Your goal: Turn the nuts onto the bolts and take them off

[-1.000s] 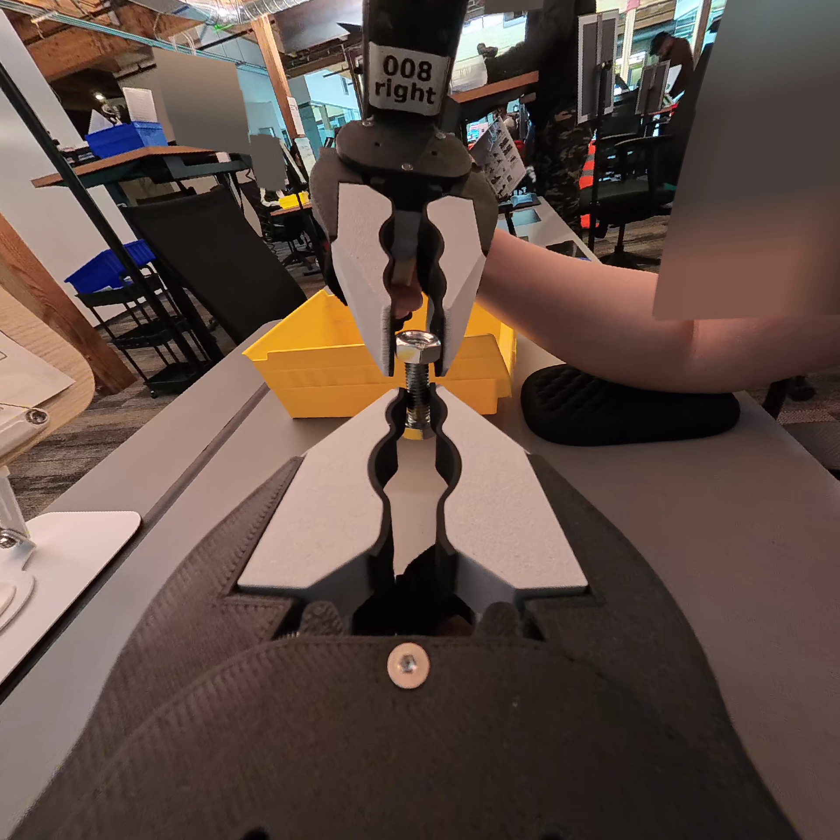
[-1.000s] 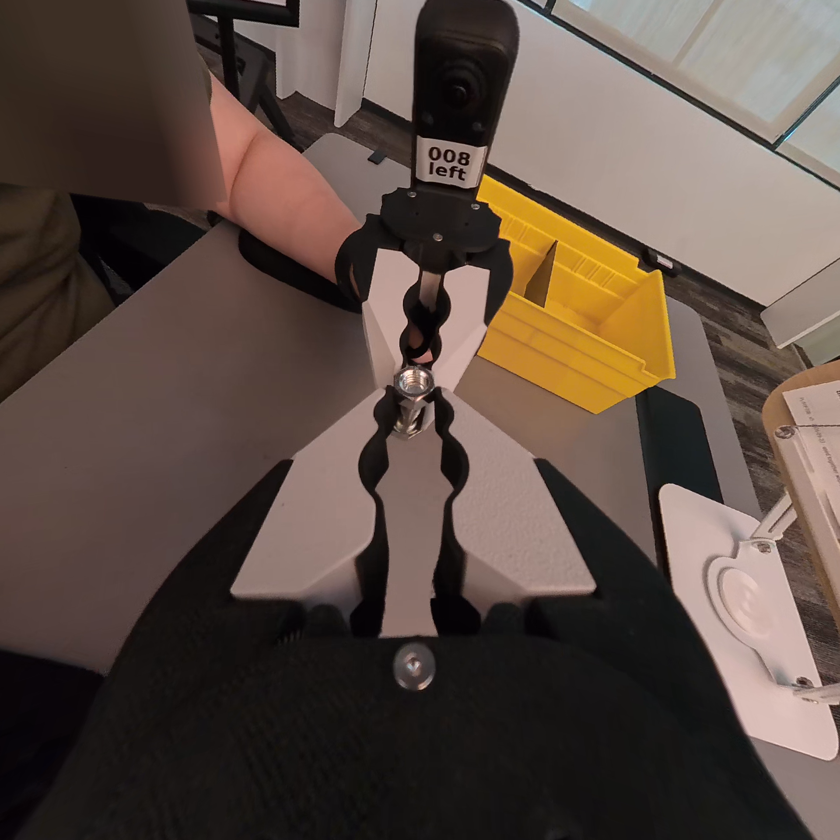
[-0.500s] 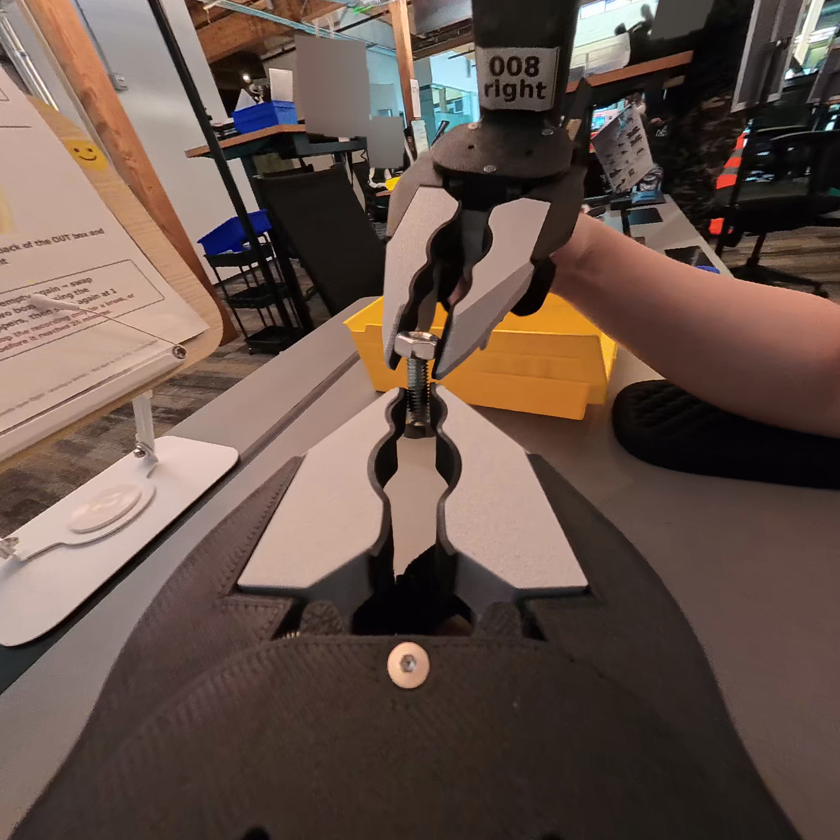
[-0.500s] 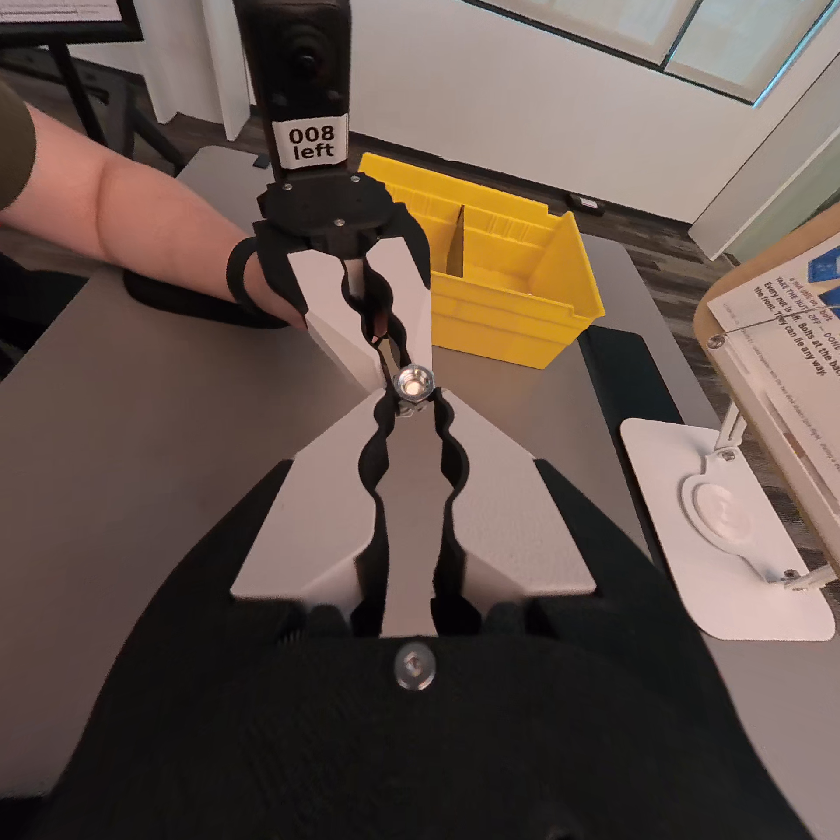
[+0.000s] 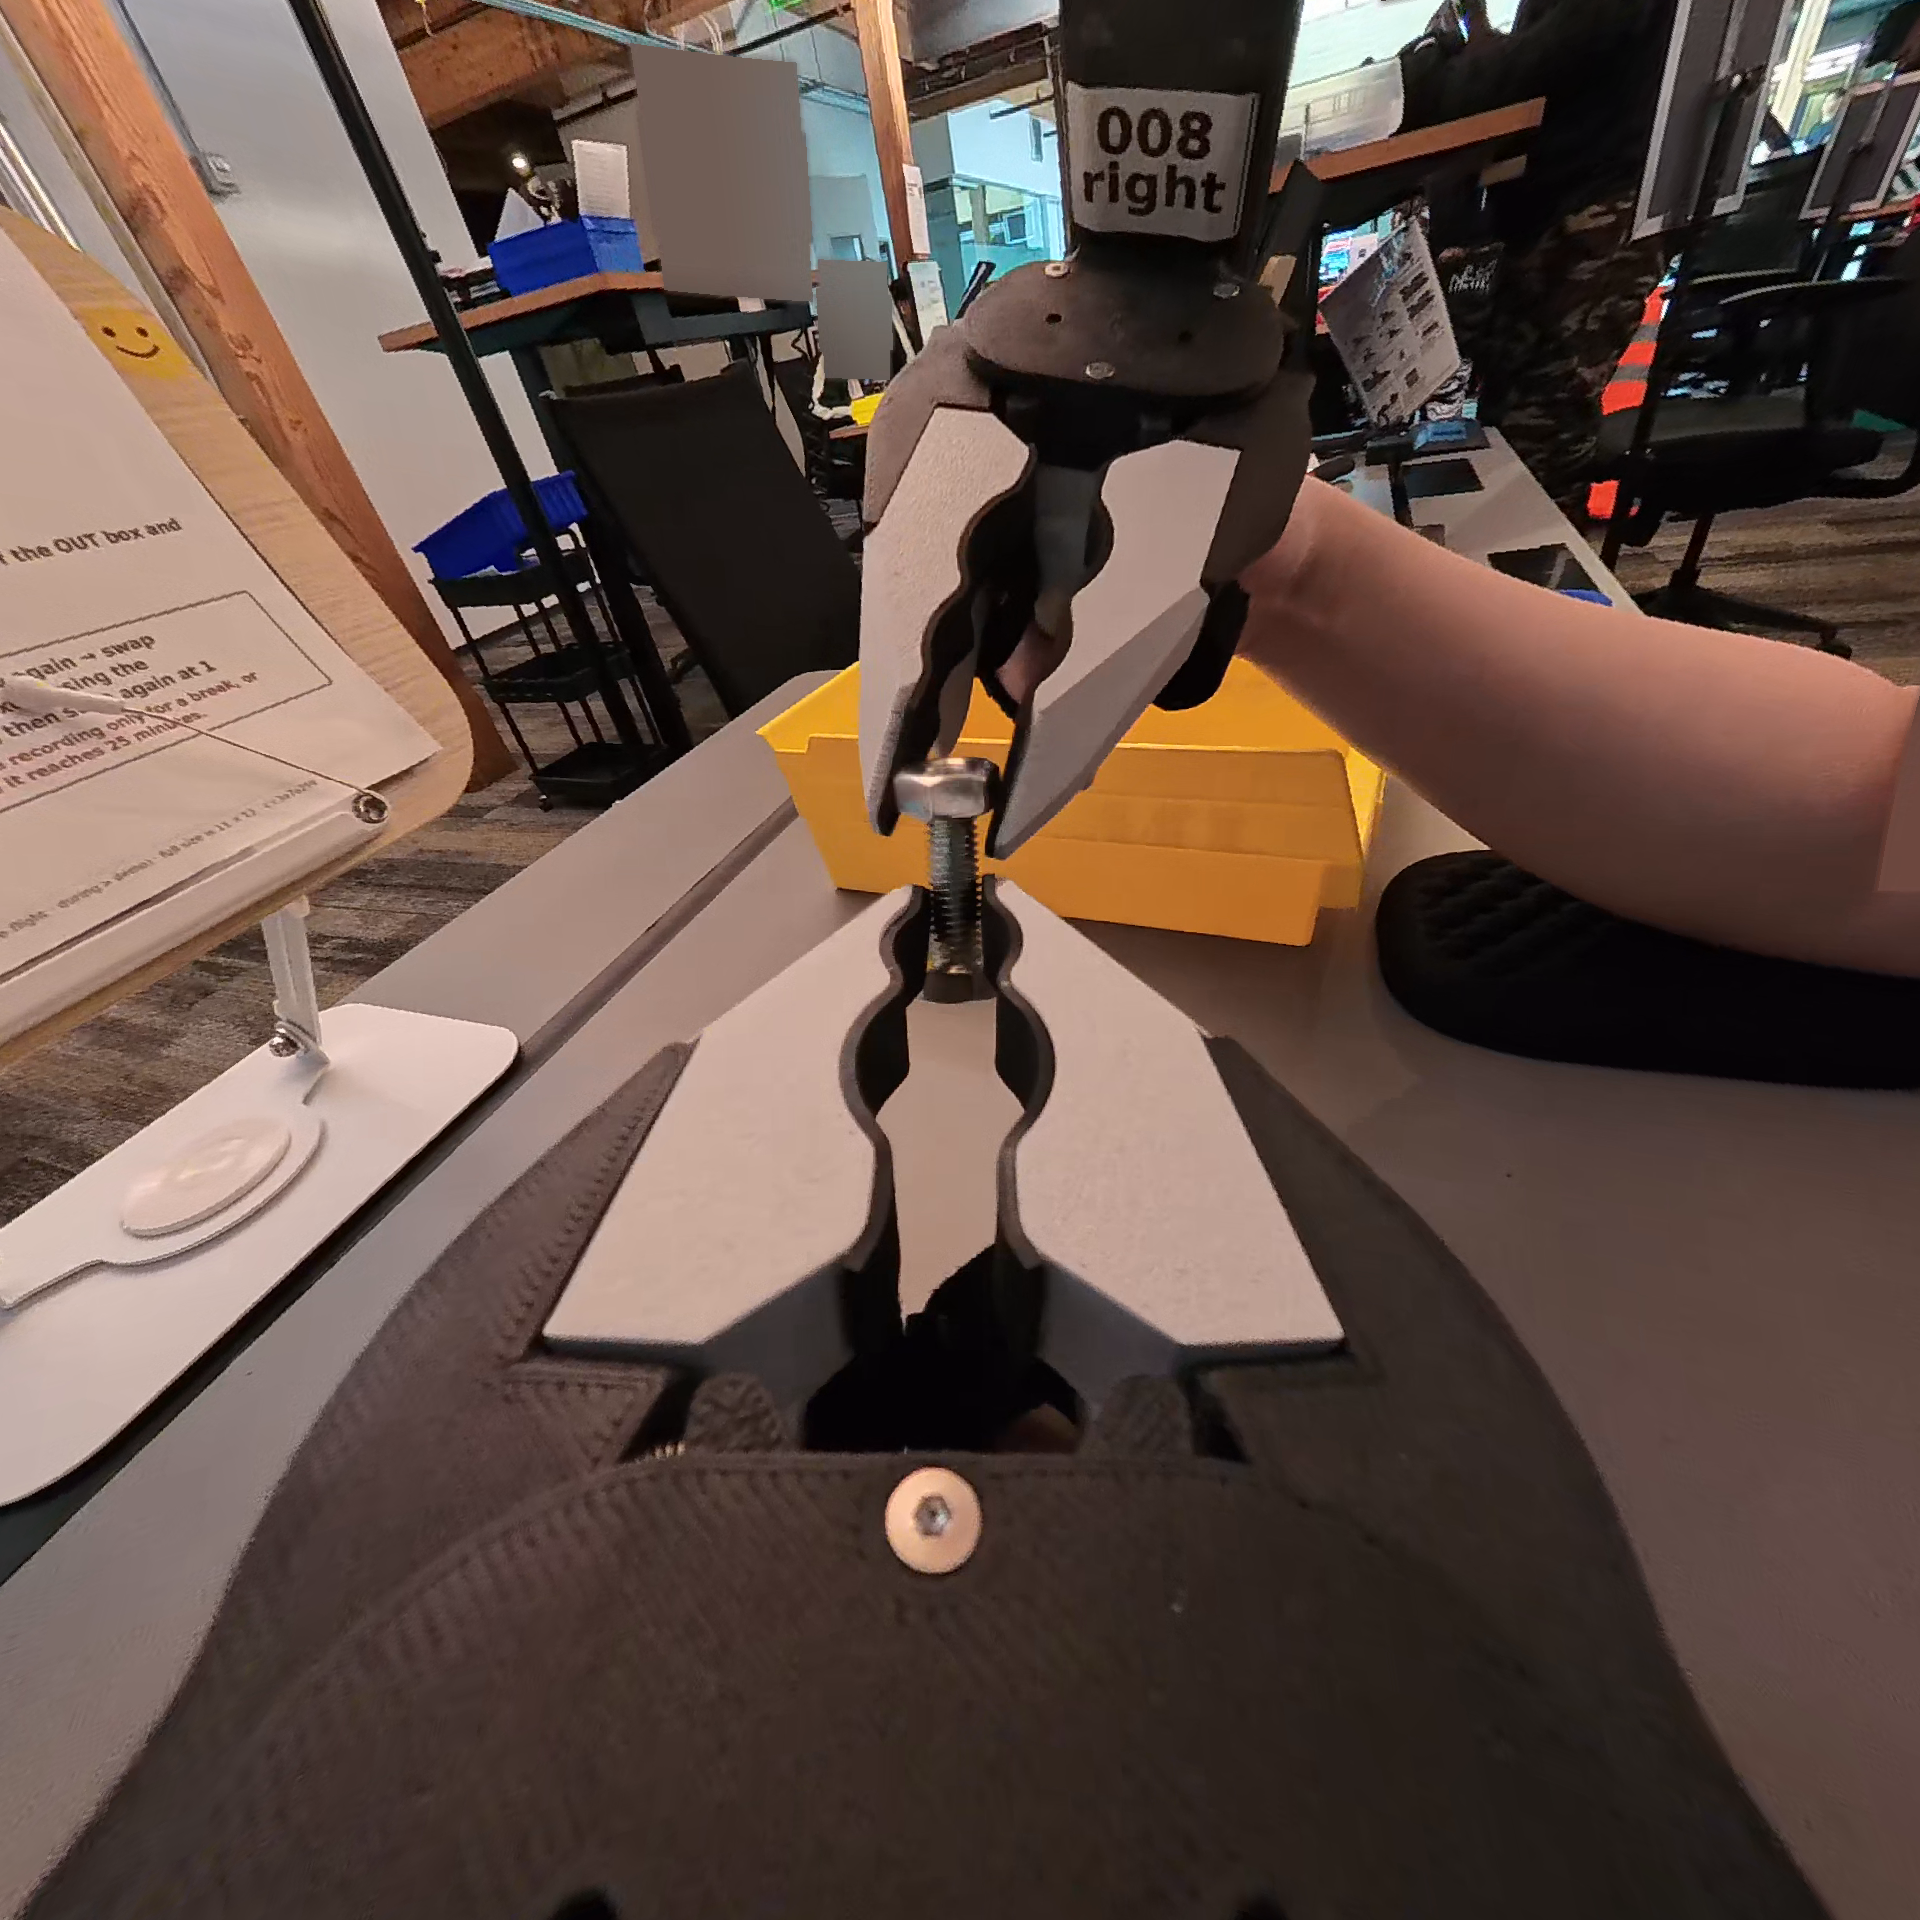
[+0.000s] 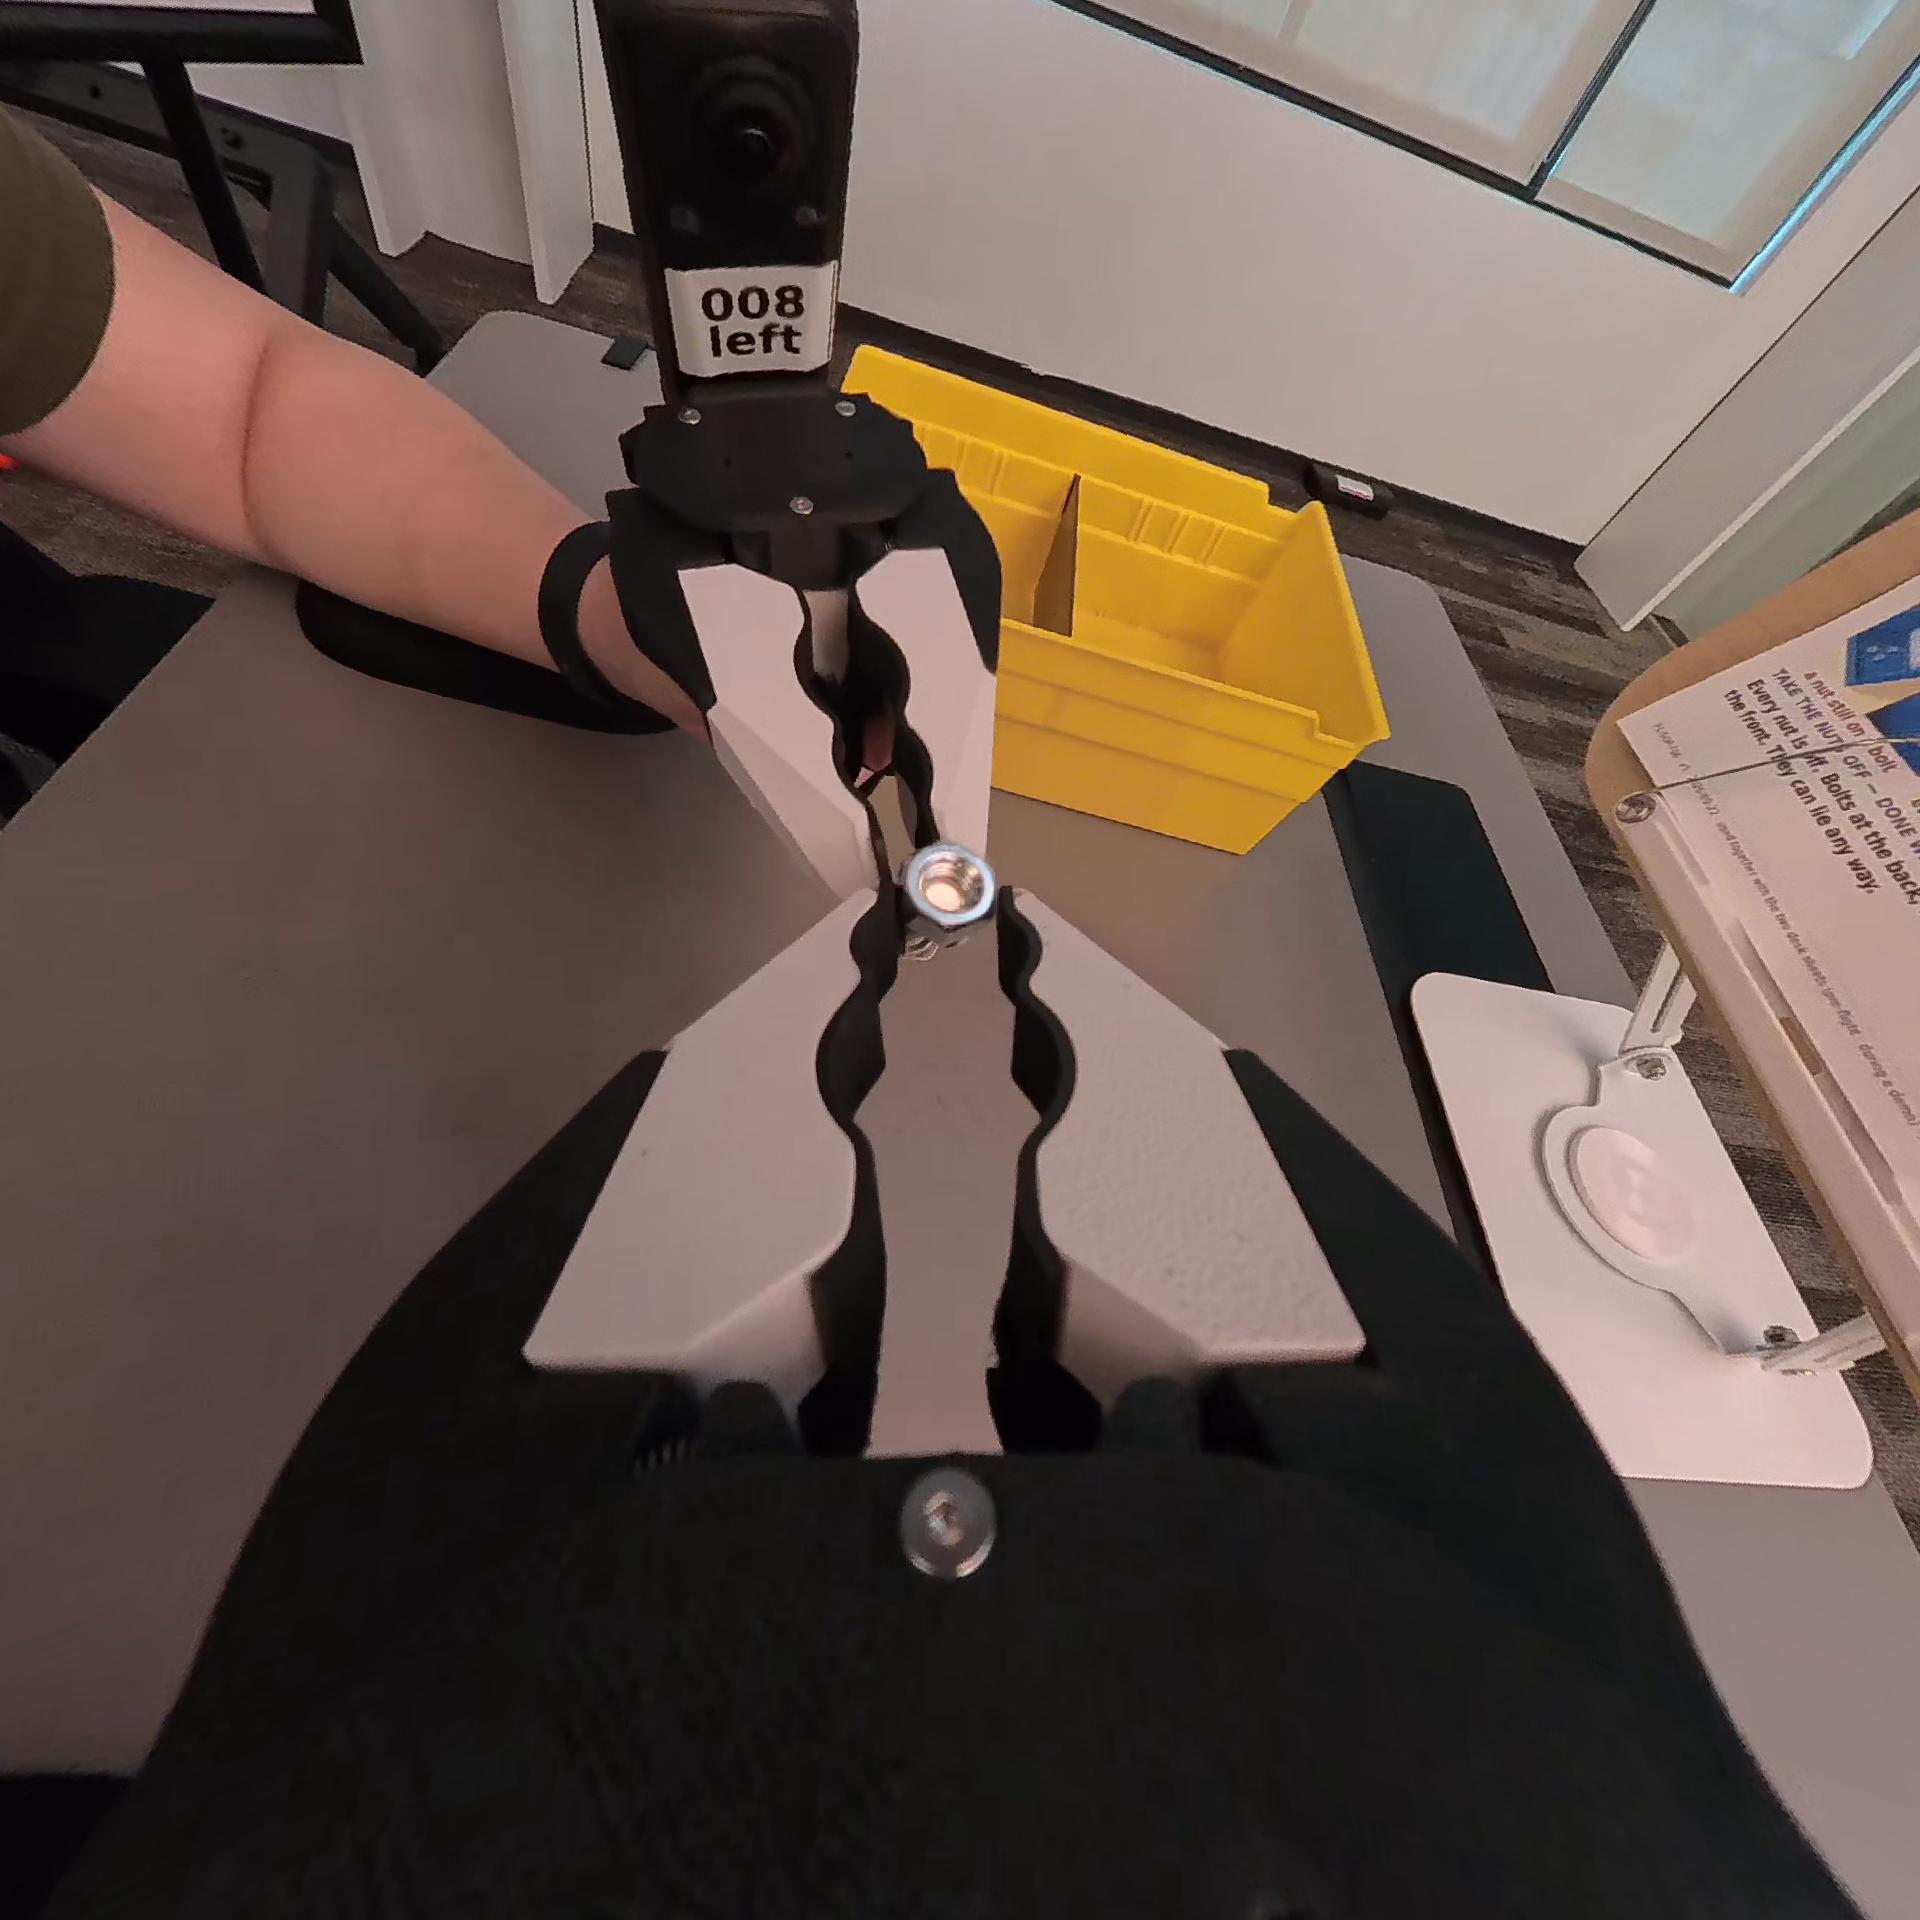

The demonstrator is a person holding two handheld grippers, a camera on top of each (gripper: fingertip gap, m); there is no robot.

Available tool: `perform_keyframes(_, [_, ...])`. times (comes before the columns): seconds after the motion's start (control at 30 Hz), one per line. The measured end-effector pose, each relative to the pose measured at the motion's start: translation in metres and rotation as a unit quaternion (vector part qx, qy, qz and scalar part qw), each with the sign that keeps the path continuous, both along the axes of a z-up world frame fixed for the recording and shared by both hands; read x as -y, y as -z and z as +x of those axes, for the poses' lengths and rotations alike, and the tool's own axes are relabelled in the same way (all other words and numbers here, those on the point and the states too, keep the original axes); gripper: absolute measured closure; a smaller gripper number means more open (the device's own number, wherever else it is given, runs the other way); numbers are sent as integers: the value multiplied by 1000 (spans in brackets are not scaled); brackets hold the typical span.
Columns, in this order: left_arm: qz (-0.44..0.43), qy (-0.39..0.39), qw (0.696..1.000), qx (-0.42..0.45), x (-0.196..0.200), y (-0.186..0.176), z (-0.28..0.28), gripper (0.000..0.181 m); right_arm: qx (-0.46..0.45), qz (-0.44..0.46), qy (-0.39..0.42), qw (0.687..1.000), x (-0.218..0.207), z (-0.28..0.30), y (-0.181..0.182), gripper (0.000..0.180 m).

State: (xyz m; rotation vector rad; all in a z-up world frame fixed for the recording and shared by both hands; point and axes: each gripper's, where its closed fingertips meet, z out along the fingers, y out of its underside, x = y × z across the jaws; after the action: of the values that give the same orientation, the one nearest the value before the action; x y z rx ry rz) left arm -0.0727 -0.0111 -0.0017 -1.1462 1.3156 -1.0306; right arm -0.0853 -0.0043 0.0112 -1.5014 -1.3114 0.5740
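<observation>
A steel bolt [image 5: 954,883] stands upright between the two grippers above the grey table [image 5: 1558,1299]. My left gripper [image 5: 951,920] is shut on the bolt's lower end, which is hidden between its fingers. My right gripper [image 5: 943,826] comes down from above, tilted, and is shut on the hex nut [image 5: 940,787] at the top of the threads. In the right wrist view the nut [image 6: 948,896] faces the camera end-on between my right gripper's tips [image 6: 945,920], with the left gripper [image 6: 914,862] just behind it.
A yellow divided bin [image 5: 1091,831] stands just behind the grippers and also shows in the right wrist view [image 6: 1143,665]. A black wrist pad [image 5: 1662,987] lies under the person's forearm [image 5: 1558,748]. A white stand base [image 5: 208,1174] carries a wooden board with a paper sheet [image 5: 156,623]. Both grippers' tips are close together, under 4 cm apart.
The right gripper has rolled from upright to a tilt around the bolt with the nut in it. Both views have swung, bringing the paper stand into sight.
</observation>
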Motion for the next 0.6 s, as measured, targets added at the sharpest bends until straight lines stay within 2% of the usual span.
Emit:
perform_keyframes(0.33, [0, 5, 1000, -8, 2, 3, 2, 173, 6, 6, -7, 1000, 2, 2, 2, 163])
perform_keyframes(0.6, [-11, 15, 1000, 21, 5, -8, -2, 173, -50, 6, -18, 999, 4, 0, -15, 163])
